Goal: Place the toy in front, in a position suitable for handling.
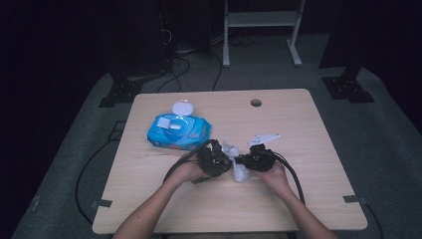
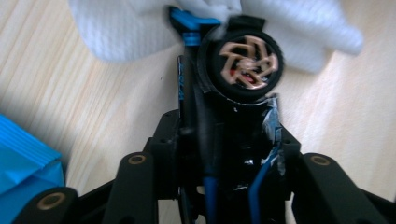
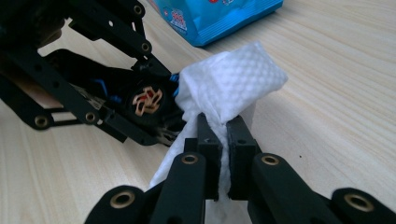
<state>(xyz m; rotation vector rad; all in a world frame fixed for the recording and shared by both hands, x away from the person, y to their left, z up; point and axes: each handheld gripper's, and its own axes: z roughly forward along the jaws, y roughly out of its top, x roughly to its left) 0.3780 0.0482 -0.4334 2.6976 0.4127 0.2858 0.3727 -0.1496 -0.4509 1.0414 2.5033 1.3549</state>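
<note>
Dark floor and a tangle of cables surround the light wooden table, which fills the middle of the room as seen from above. Toward its far left lies a blue pack of wet wipes with its round white lid flipped up. Nearer the person's edge, two forearms come in and meet around the middle of the table, each hand carrying a black tool. The left hand-held gripper holds a small toy car between its jaws; one black wheel with a copper-coloured rim faces its own camera, and blue parts of the car's frame show beside it. The right hand-held gripper is clamped tight on a white wet wipe, the cloth bunched and pinched between its two pads. That wipe sits right against the car, touching it near the wheel, just above the table surface between the two tools.
</note>
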